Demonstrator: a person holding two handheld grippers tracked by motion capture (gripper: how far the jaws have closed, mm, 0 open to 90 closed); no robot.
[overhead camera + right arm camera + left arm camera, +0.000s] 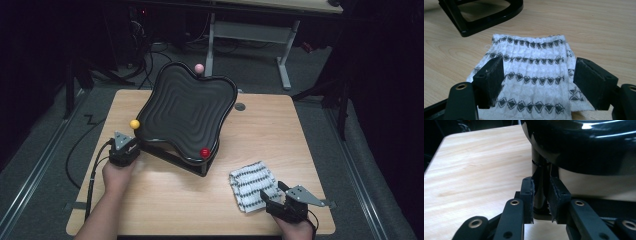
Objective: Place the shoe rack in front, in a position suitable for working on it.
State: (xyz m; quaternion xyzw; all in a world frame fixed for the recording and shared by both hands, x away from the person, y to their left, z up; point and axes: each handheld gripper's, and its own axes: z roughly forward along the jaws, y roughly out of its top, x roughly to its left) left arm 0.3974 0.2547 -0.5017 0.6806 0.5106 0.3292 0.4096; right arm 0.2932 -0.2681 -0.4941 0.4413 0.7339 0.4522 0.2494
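Left gripper (pixel 541 195) clamps tray (pixel 187 107) post (pixel 539 182): rigid, glossy, likely top-heavy. Right gripper (pixel 537 82) open over cloth (pixel 534 75): soft, light; pinch near edge.

A light wooden table (pixel 165 200) stands on a grey floor (pixel 45 150). On it rests the black stand (pixel 172 159) of a tilted black tray (pixel 186 112). A folded white cloth with black patterned rows (pixel 251 186) lies flat just right of that stand, nearer the table's front edge.
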